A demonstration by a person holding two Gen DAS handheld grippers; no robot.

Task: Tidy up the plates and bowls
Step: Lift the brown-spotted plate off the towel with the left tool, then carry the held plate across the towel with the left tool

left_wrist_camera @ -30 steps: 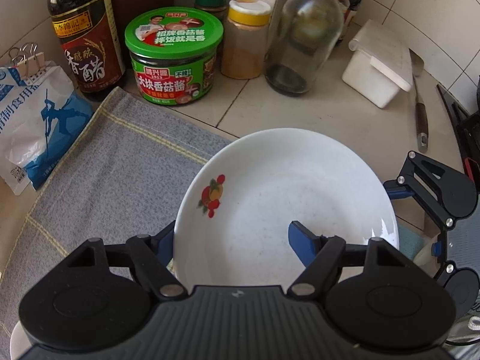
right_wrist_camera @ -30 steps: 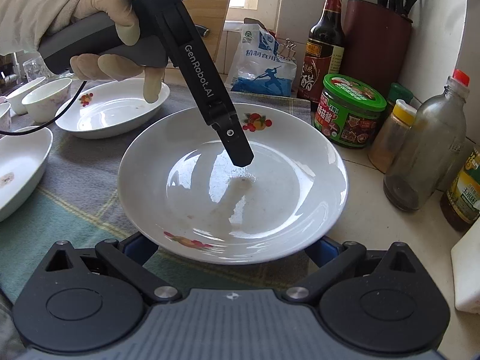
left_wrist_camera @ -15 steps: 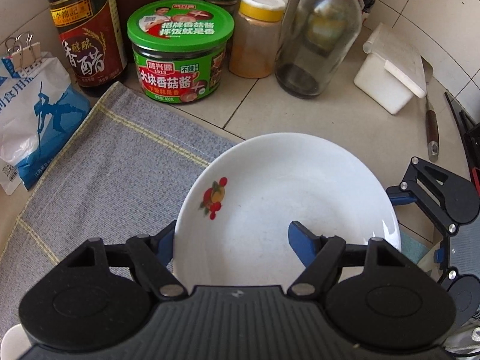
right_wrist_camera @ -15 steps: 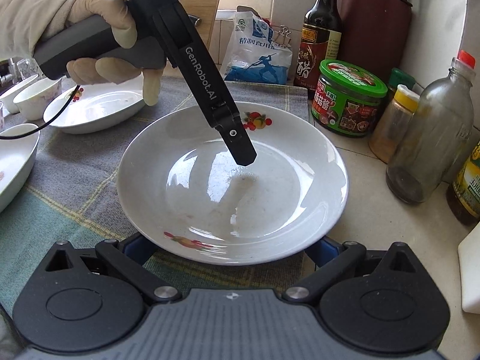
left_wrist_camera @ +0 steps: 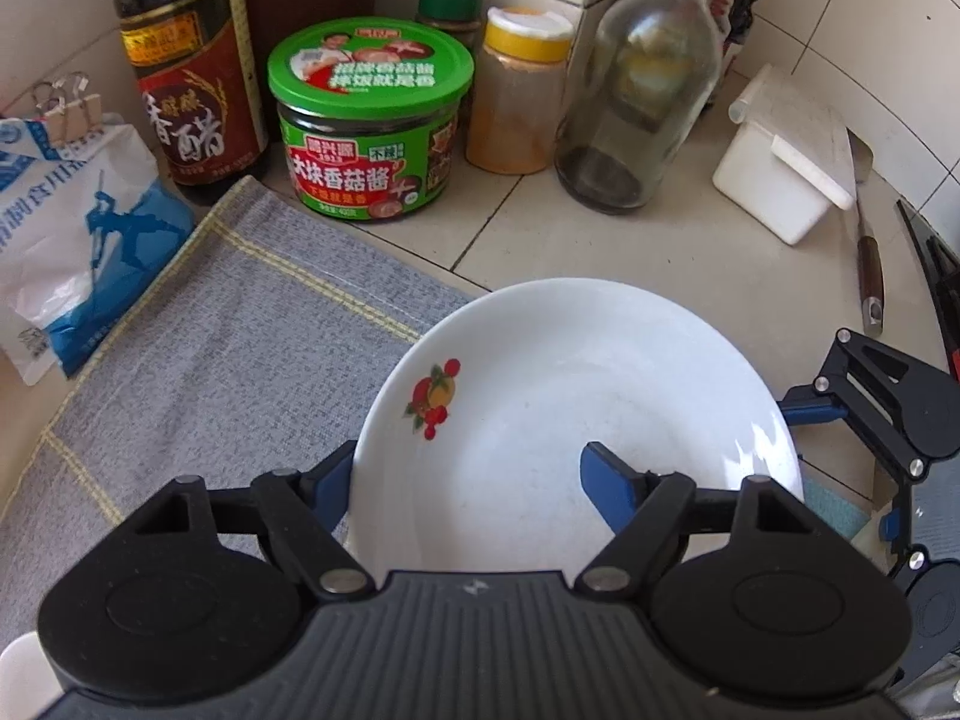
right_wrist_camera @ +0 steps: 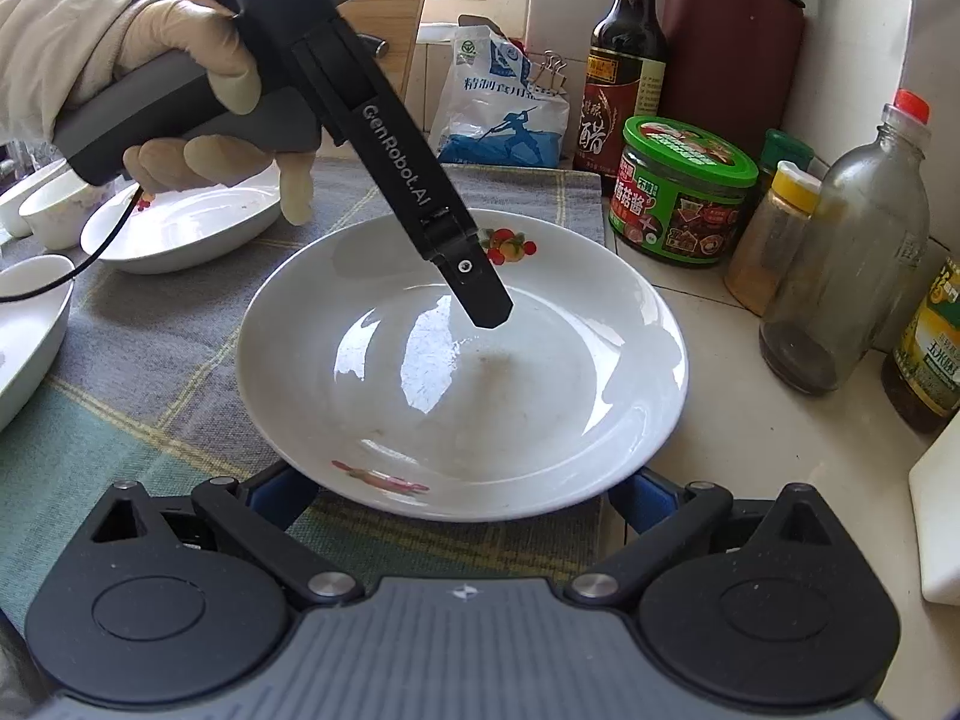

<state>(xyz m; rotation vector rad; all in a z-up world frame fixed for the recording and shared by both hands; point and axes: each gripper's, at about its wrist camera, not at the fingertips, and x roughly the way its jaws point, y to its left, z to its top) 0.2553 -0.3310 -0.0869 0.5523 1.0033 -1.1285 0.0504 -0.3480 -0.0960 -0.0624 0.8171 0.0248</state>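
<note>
A white deep plate with a fruit print [left_wrist_camera: 576,408] [right_wrist_camera: 462,372] is in both views, over the edge of a grey cloth. My left gripper [left_wrist_camera: 468,480] straddles its near rim, one finger under the plate and one inside the bowl; whether the jaws press on the rim I cannot tell. In the right wrist view the left gripper's finger [right_wrist_camera: 474,282] reaches into the plate. My right gripper [right_wrist_camera: 456,498] is wide open, its blue fingertips under the plate's near rim on both sides.
A second plate [right_wrist_camera: 186,228] and small white bowls [right_wrist_camera: 48,216] sit at the left on the grey cloth [left_wrist_camera: 228,336]. A vinegar bottle [left_wrist_camera: 186,66], green-lidded jar [left_wrist_camera: 372,126], spice jar [left_wrist_camera: 516,96], glass bottle [left_wrist_camera: 642,90], salt bag [left_wrist_camera: 72,228], white box [left_wrist_camera: 786,168] and knife [left_wrist_camera: 867,264] crowd the counter.
The plate with both grippers has shifted slightly toward the jars and bottles at the back; both grippers keep the same position on it.
</note>
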